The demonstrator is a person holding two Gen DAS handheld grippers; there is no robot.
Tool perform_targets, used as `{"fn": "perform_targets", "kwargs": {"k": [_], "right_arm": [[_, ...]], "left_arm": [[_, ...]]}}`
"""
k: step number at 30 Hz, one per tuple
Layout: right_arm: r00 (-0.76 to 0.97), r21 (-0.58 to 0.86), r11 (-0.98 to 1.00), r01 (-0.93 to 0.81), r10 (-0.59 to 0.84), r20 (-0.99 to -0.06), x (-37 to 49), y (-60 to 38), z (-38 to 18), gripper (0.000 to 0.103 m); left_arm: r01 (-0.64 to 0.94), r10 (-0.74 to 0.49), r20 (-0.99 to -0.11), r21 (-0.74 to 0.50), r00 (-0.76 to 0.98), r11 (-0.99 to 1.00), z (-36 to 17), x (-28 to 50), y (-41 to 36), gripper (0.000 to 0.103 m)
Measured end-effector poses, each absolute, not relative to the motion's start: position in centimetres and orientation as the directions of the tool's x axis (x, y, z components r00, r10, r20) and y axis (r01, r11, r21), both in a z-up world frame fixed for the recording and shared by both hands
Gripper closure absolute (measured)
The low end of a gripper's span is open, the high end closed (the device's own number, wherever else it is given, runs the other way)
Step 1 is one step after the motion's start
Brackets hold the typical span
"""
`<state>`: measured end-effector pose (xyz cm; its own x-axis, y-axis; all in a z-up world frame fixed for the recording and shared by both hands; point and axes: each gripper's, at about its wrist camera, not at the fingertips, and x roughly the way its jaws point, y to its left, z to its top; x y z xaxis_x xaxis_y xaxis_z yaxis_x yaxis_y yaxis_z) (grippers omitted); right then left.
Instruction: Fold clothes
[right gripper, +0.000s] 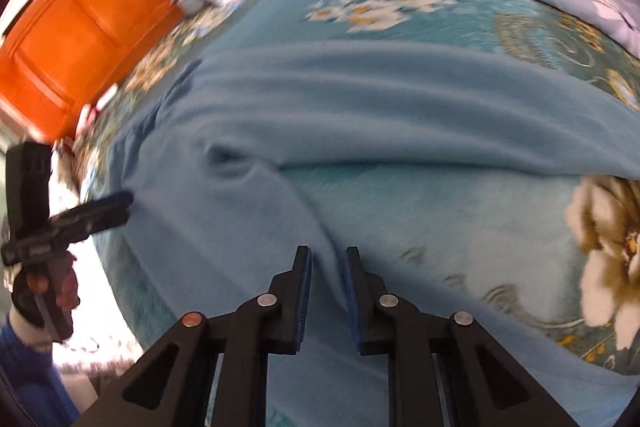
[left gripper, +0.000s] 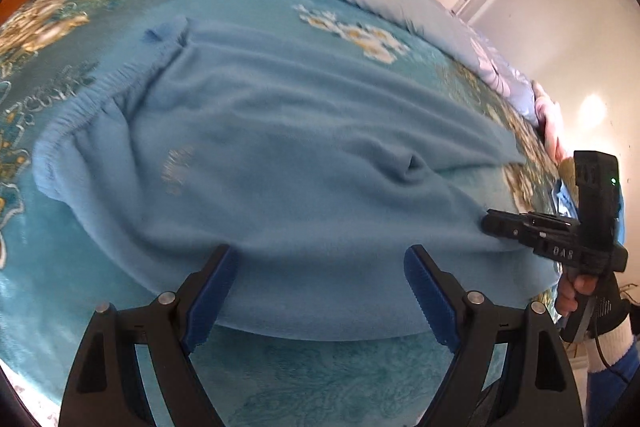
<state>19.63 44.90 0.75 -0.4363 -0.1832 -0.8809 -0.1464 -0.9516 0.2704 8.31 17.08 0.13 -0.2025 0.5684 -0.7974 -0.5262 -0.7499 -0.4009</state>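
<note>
The left gripper [left gripper: 320,291] has its 2 blue-padded fingers [left gripper: 212,295] spread wide apart. The right gripper [right gripper: 327,291] has its fingers [right gripper: 301,295] drawn near together, a narrow gap between them. A hand [left gripper: 576,297] grips the right gripper's handle.

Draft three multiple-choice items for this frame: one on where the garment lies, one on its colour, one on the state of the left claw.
1. Where does the garment lie?
A. On a floral bedspread
B. On a wooden floor
C. On a hanger

2. What colour is the garment?
A. Red
B. Light blue
C. Black

3. How does the left claw stand?
A. Shut on cloth
B. Out of view
C. Open over the garment's near edge

Answers:
1 A: the floral bedspread shows all round the cloth.
2 B: both views show pale blue fleece.
3 C: its blue pads stand wide apart, nothing pinched between them.
</note>
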Motion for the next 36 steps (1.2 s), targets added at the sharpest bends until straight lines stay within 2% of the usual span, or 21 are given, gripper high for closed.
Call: {"fn": "perform_targets", "kwargs": {"k": [2,9,13,17,26,29,33,36], "right_arm": [[-0.412,0.241,-0.963,-0.119,-0.173,-0.895,19.7,43.9,0.4,0.085],[-0.447,0.29,-0.953,-0.087,-0.223,-0.866,20.5,44.0,1.7,0.082],[-0.508,0.364,-0.916,-0.172,-0.234,-0.829,20.2,46.2,2.1,0.082],[-0.445,0.304,-0.92,-0.248,-0.17,-0.879,18.7,47.2,0.5,0.082],[-0.387,0.237,-0.97,-0.046,-0.202,-0.9,18.7,42.2,0.6,0.082],[-0.388,0.225,-0.972,-0.068,-0.182,-0.904,18.6,42.3,0.2,0.082],[-0.473,0.306,-0.947,-0.099,-0.226,-0.851,18.8,43.8,1.7,0.082],[-0.472,0.263,-0.953,-0.152,-0.164,-0.867,18.6,44.9,1.7,0.082]], "left_arm": [[-0.531,0.569,-0.801,-0.405,-0.188,-0.745,-0.2,8.4,17.4,0.016],[-0.545,0.569,-0.811,-0.418,-0.136,-0.726,-1.4,8.9,18.4,0.016],[-0.545,0.57,-0.811,-0.42,-0.134,-0.725,-1.5,8.9,18.4,0.016],[-0.541,0.575,-0.808,-0.429,-0.128,-0.723,-1.6,8.8,18.3,0.016],[-0.547,0.57,-0.812,-0.423,-0.126,-0.723,-1.7,8.8,18.4,0.016],[-0.546,0.575,-0.809,-0.428,-0.125,-0.721,-1.8,8.8,18.4,0.016],[-0.543,0.579,-0.806,-0.435,-0.121,-0.718,-1.7,8.7,18.2,0.016],[-0.544,0.574,-0.81,-0.428,-0.123,-0.721,-1.8,8.7,18.4,0.016]]}}
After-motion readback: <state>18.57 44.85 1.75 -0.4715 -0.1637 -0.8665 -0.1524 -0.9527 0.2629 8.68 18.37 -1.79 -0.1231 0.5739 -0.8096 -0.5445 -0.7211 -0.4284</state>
